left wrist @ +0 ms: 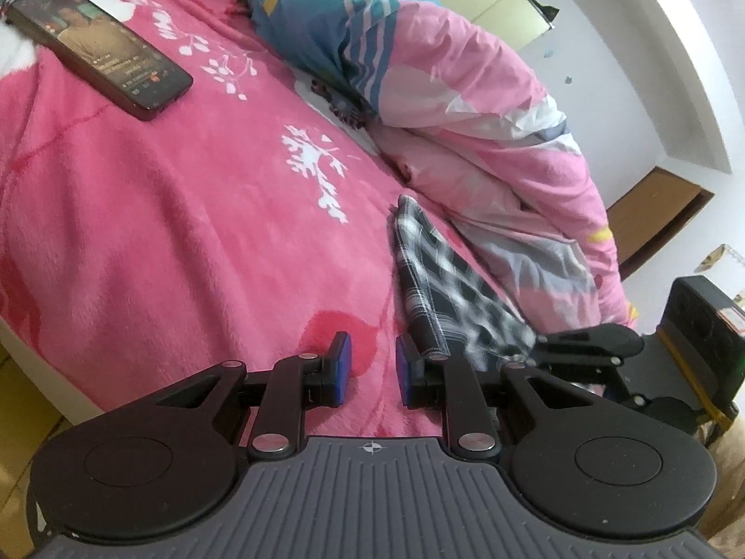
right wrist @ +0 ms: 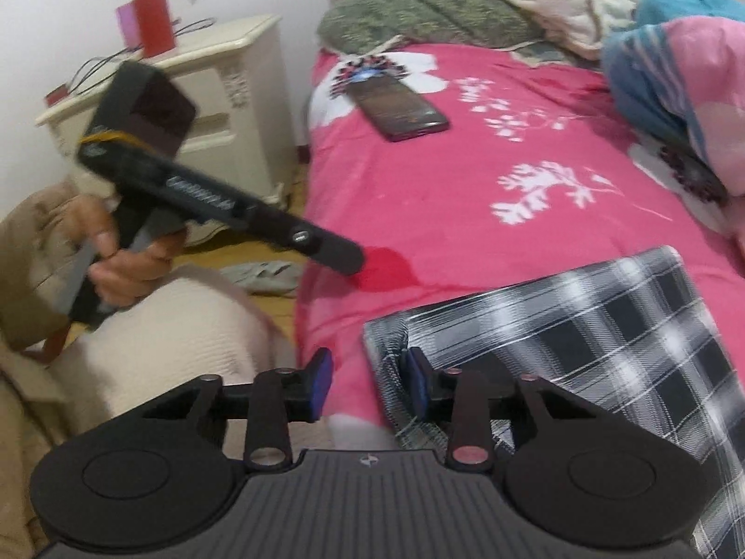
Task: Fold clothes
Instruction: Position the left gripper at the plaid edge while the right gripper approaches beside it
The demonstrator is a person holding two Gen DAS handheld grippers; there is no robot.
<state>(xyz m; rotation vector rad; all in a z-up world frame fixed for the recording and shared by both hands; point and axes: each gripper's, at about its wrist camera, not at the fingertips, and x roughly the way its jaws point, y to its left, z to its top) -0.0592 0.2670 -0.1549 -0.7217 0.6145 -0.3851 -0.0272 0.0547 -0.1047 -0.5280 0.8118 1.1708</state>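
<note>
A black-and-white plaid garment (right wrist: 582, 326) lies folded on the pink bed blanket (right wrist: 465, 177); it also shows in the left wrist view (left wrist: 442, 279), blurred. My right gripper (right wrist: 368, 384) is open at the garment's near left corner, its right pad touching the cloth edge. My left gripper (left wrist: 372, 372) is open and empty above the blanket (left wrist: 186, 233), just left of the garment. The left gripper's body (right wrist: 209, 205) shows in the right wrist view, held by a hand off the bed's left side.
A phone (left wrist: 102, 53) lies on the blanket at the far left, also in the right wrist view (right wrist: 400, 109). A bunched pink and blue duvet (left wrist: 456, 93) sits right of the garment. A nightstand (right wrist: 186, 93) with a red bottle (right wrist: 153, 23) stands beside the bed.
</note>
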